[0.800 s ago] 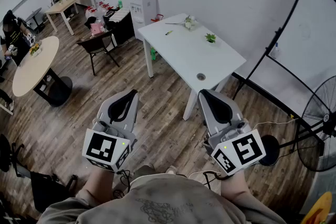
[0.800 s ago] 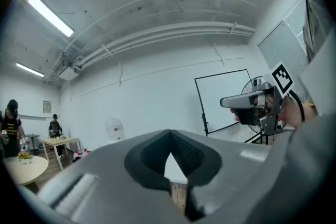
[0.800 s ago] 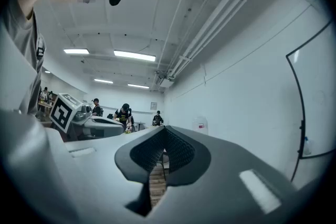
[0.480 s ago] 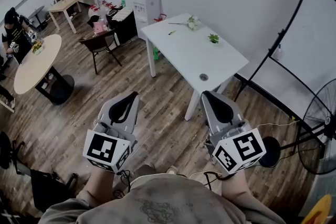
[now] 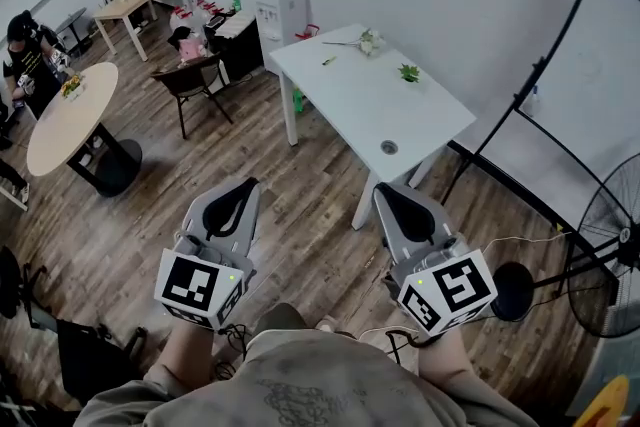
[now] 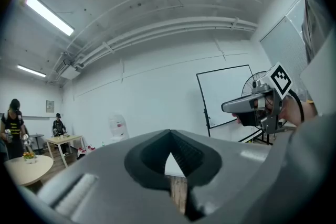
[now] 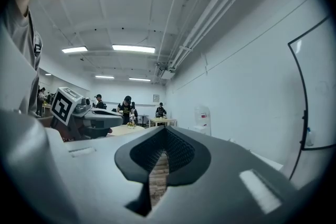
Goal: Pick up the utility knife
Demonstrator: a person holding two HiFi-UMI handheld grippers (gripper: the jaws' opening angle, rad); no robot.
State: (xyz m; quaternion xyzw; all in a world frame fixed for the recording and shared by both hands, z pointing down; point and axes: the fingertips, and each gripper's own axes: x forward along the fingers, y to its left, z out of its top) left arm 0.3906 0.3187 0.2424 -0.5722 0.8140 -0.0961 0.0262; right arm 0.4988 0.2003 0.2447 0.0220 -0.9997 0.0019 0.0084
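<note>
Grey plastic, 2 claws, neither carrying anything: the left claw and the right claw are held side by side in front of the person's body, over the wood-plank floor. Each is clenched, its tips meeting on nothing. Each claw's own view confirms it, with only floorboards showing through the gap behind the closed tips. The level, forward-pointing carry reads as an approach posture rather than a reach. The white worktop lies ahead of both claws, its near corner closer to the right one.

The utility knife is well out of reach. The likeliest candidate is a small yellowish object at the far end of that worktop, well beyond both claw tips and roughly ahead of the gap between the 2 claws. It is too small to identify with certainty. A sprig of flowers lies just beside it, and a small green plant sits ahead of the right claw on the same surface.

The task appears to be at its approach stage, with the pick-up not yet begun. The next move would call for closing on the worktop's far end and releasing 1 claw before lowering it over the object. The risk is probably the knife's slim, flat shape, which may slide on the smooth top rather than lift.
</note>
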